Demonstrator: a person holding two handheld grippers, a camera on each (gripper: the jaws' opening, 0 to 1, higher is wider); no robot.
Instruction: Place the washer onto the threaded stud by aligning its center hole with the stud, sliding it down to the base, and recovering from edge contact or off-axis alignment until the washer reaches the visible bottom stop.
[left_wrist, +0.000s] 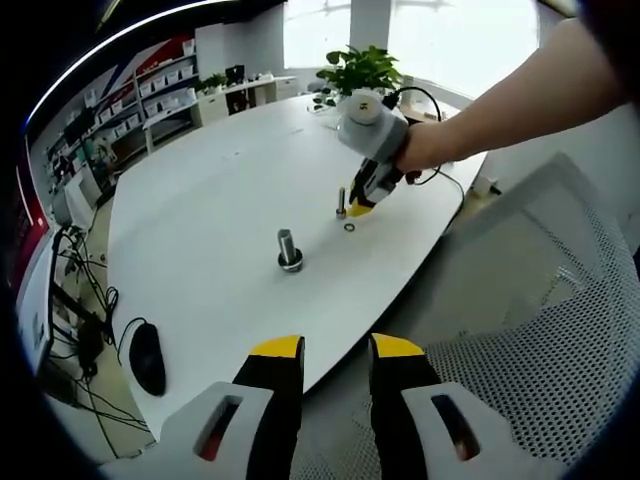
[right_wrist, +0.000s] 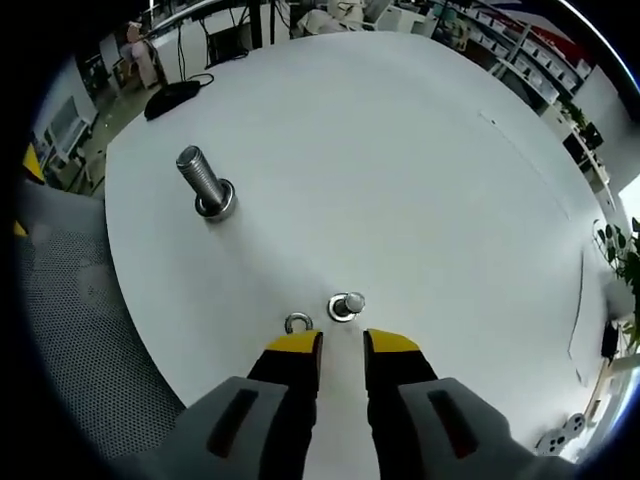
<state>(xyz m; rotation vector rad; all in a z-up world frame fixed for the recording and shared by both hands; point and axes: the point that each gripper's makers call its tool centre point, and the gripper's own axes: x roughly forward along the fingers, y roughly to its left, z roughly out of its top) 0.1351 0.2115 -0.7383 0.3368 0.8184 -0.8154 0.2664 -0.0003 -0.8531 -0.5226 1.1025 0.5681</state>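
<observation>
**Washer lies loose on the desk beside a small stud as right gripper hovers over it**

In the right gripper view, the right gripper (right_wrist: 341, 357) hangs low over the white desk (right_wrist: 420, 170), its yellow-tipped fingers (right_wrist: 294, 345) parted by a narrow gap and holding nothing. Just past the tips, a small metal washer (right_wrist: 298, 323) lies flat on the desk surface, close beside a short threaded stud (right_wrist: 347, 305) that stands on its own base ring. The washer is next to the stud, not on it. Farther across the desk, to the left in this view, a larger threaded bolt (right_wrist: 205, 183) stands upright with a ring around its foot. A dark computer mouse (right_wrist: 175, 95) rests near the desk's far edge.

In the left gripper view, the left gripper (left_wrist: 335, 350) is held off the near edge of the desk (left_wrist: 200, 250), above a white mesh chair (left_wrist: 540, 330), its fingers (left_wrist: 277, 352) likewise set apart and empty. Beyond them the larger bolt (left_wrist: 289, 250) stands mid-desk. Farther on, the washer (left_wrist: 349, 228) lies on the surface just short of the small stud (left_wrist: 341, 204), with the right gripper (left_wrist: 365, 200) poised at the stud, held by a person's hand (left_wrist: 425, 150). A potted plant (left_wrist: 358, 70) sits at the desk's far end, with shelving (left_wrist: 150, 90) along the wall behind.
</observation>
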